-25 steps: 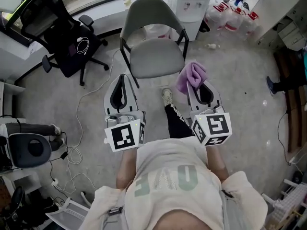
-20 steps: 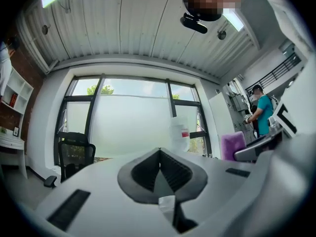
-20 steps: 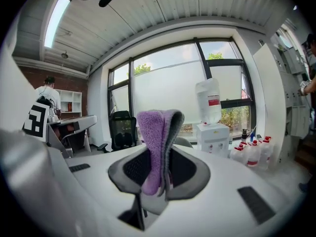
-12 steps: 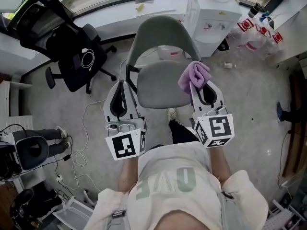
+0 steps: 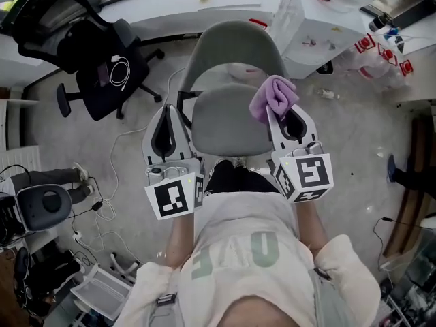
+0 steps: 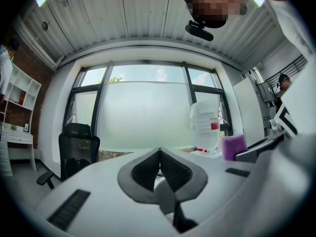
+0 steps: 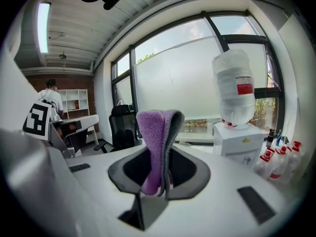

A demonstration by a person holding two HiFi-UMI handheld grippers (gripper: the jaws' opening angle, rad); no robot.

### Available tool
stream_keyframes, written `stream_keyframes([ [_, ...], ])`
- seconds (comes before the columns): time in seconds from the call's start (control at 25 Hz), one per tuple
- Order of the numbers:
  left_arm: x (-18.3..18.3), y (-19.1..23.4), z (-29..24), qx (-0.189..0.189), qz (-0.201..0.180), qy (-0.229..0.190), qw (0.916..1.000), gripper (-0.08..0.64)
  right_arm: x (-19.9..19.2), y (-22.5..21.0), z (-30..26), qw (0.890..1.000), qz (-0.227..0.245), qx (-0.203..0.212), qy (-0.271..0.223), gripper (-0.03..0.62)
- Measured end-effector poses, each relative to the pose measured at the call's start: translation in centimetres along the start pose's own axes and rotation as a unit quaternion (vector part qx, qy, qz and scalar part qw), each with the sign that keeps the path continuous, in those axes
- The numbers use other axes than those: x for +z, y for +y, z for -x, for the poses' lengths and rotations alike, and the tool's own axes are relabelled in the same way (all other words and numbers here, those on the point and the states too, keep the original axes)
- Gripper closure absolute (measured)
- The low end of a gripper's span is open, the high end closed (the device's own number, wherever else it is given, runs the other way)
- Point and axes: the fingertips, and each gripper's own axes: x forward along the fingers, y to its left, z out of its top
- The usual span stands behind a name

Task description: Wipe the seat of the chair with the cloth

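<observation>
A grey chair (image 5: 228,80) with a rounded back and dark legs stands right in front of me; its seat (image 5: 221,122) lies between my two grippers. My right gripper (image 5: 278,112) is shut on a folded purple cloth (image 5: 273,97), which sticks up over the seat's right edge. In the right gripper view the purple cloth (image 7: 154,147) is pinched upright between the jaws. My left gripper (image 5: 170,113) hovers at the seat's left edge, shut with nothing in it; in the left gripper view its jaws meet at the left gripper (image 6: 159,154) tips.
A black office chair (image 5: 95,60) stands to the left. A white water dispenser (image 5: 317,26) with a bottle is behind the chair to the right, with several small bottles (image 5: 381,43) on the floor. Cables (image 5: 112,176) trail across the floor at left.
I have stepped closer: the chair has moved down the head view until its seat lies between the grippers. The right gripper still holds the cloth.
</observation>
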Motion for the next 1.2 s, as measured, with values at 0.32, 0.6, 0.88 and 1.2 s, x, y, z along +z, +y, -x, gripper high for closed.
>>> stream_keyframes([
  [0.32, 1.2, 0.2, -3.3, -0.034, -0.015, -0.015, 0.9992, 0.548, -0.3, -0.2, -1.4, 0.999, -0.018, -0.020, 0.021, 0.505],
  [0.6, 1.1, 1.7, -4.8, -0.043, -0.018, -0.022, 0.9986, 0.548, -0.7, 0.5, -3.6, 0.999, -0.033, -0.012, 0.028, 0.505],
  [0.88, -4.6, 3.9, -7.2, -0.041, -0.014, 0.021, 0.9988, 0.548, -7.5, 3.4, -11.9, 0.986, -0.100, 0.077, 0.107, 0.505],
  [1.2, -21.5, 7.9, -9.0, -0.001, 0.043, 0.089, 0.9951, 0.548, -26.2, 7.1, -25.1, 0.935, -0.202, 0.156, 0.247, 0.505],
])
